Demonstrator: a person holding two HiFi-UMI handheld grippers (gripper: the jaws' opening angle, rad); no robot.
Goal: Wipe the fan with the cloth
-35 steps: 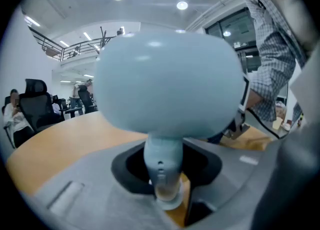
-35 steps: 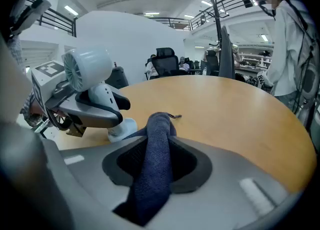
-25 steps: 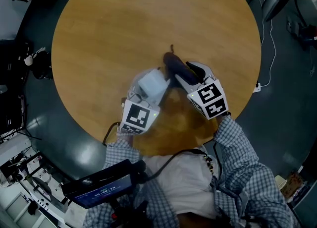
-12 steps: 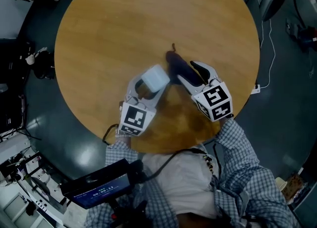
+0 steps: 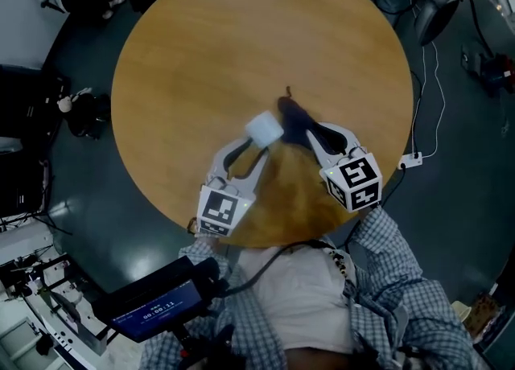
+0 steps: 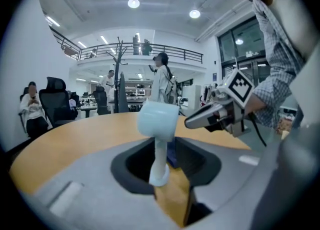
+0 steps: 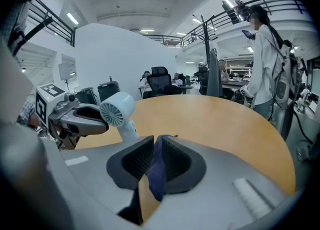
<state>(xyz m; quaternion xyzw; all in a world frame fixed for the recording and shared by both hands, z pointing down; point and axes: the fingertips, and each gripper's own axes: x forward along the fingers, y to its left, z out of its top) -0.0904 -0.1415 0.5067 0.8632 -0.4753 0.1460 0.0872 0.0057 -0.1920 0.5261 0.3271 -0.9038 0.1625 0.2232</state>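
Between the just-closing jaws of the left gripper [image 6: 162,160] the fan [image 6: 158,118] is pinched by its handle, head up clear of the bench [image 5: 241,39], while the right gripper [image 7: 156,154] beside it has just been closing on the cloth [image 7: 158,180], ready to wipe.
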